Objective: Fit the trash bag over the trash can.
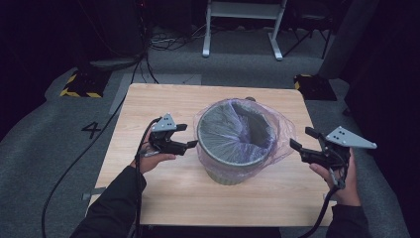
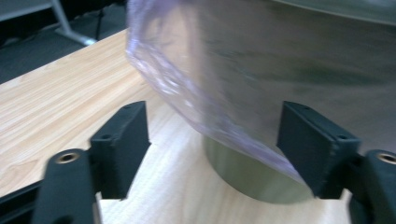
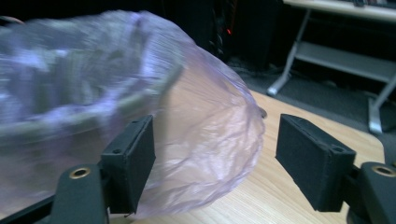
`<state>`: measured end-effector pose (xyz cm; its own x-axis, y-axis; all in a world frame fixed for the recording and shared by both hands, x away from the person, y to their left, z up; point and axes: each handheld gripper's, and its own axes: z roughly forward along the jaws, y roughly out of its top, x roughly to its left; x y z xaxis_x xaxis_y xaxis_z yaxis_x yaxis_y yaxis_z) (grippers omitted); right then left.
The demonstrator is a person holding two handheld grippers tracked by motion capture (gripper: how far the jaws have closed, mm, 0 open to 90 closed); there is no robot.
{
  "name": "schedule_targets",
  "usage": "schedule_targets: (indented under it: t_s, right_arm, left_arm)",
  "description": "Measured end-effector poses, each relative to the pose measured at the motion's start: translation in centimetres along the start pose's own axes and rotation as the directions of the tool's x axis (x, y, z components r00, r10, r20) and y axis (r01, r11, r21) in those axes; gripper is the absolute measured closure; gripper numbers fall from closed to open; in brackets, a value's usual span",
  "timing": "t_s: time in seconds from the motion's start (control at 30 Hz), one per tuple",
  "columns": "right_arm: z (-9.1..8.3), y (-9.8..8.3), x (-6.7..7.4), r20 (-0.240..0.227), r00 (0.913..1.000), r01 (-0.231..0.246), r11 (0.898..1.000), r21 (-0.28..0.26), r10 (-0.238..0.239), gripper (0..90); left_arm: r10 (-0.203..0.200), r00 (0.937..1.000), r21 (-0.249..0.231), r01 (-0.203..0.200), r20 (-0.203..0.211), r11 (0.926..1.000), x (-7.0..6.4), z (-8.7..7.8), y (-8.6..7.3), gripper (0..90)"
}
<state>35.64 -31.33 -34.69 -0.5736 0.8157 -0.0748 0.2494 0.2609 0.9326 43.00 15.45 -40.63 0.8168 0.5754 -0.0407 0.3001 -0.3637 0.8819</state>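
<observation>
A round grey-green bin point(image 1: 233, 171) stands in the middle of the wooden table point(image 1: 163, 99), lined with a pale purple see-through bag point(image 1: 280, 131) that spills over its rim. My left gripper point(image 1: 189, 136) is at the bin's left side by the rim, jaws open. In the left gripper view the bag's hanging edge point(image 2: 210, 84) drops between the jaws of the left gripper point(image 2: 215, 149) in front of the bin wall point(image 2: 252, 179); the pads do not press it. My right gripper point(image 1: 300, 138) hovers open just right of the bag's overhang point(image 3: 205, 135).
The table's edges lie close to both hands. On the grey floor beyond are a white-legged stand point(image 1: 242, 20), two yellow-and-black striped blocks point(image 1: 81, 85) point(image 1: 312, 85), loose cables and a painted number 4 point(image 1: 91, 130).
</observation>
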Motion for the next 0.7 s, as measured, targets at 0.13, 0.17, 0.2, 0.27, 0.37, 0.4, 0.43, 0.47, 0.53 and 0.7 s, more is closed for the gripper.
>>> schedule_targets:
  t_s: [0.13, 0.17, 0.2, 0.27, 0.37, 0.4, 0.43, 0.47, 0.53, 0.7]
  right_arm:
    - [2.2, -0.5, -1.2, 0.000, 0.9975, -0.070, 0.996, 0.052, 0.070, 36.7]
    - [2.7, -0.8, -1.4, -0.006, 0.9965, -0.083, 0.994, 0.068, 0.083, 38.8]
    - [3.1, -0.9, -1.5, -0.006, 0.9962, -0.087, 0.993, 0.075, 0.087, 41.4]
    - [4.1, -1.4, -1.8, -0.033, 0.9937, -0.103, 0.990, 0.099, 0.107, 45.9]
    - [5.0, -2.0, -2.0, -0.071, 0.9899, -0.114, 0.986, 0.118, 0.123, 57.8]
    - [5.2, -2.2, -2.1, -0.087, 0.9878, -0.118, 0.986, 0.119, 0.129, 65.1]
    - [5.4, -2.4, -2.1, -0.104, 0.9867, -0.113, 0.987, 0.111, 0.125, 71.7]
    - [5.5, -2.5, -2.2, -0.118, 0.9852, -0.112, 0.988, 0.105, 0.125, 74.4]
    - [5.7, -2.7, -2.2, -0.134, 0.9837, -0.108, 0.990, 0.095, 0.120, 84.1]
    - [6.3, -3.3, -2.1, -0.151, 0.9812, -0.110, 0.991, 0.080, 0.121, 90.0]
  left_arm:
    - [-0.050, 0.9987, 0.019, 0.049, 0.010, 0.9986, 0.9, 1.2, 0.4, 35.4]
    - [-0.052, 0.9986, 0.019, 0.052, 0.005, 0.9984, 1.1, 1.4, 0.5, 40.1]
    - [-0.054, 0.9985, 0.022, 0.054, 0.010, 0.9983, 1.4, 1.7, 0.5, 42.7]
    - [-0.037, 0.9987, 0.022, 0.037, 0.035, 0.9991, 1.6, 2.0, 0.3, 55.6]
    - [-0.002, 0.9989, 0.034, 0.001, 0.047, 0.9994, 1.5, 2.6, 0.2, 72.2]
    - [0.010, 0.9987, 0.029, -0.012, 0.050, 0.9995, 1.4, 2.8, 0.2, 79.8]
    - [0.014, 0.9985, 0.025, -0.015, 0.052, 0.9996, 1.4, 2.8, 0.2, 85.2]
    - [0.019, 0.9981, 0.019, -0.020, 0.058, 0.9996, 1.3, 2.9, 0.3, 88.6]
    - [0.029, 0.9987, 0.028, -0.030, 0.041, 0.9991, 1.2, 3.1, 0.3, 89.9]
    - [0.039, 0.9991, 0.075, -0.040, 0.018, 0.9964, 1.0, 3.7, -0.2, 90.0]
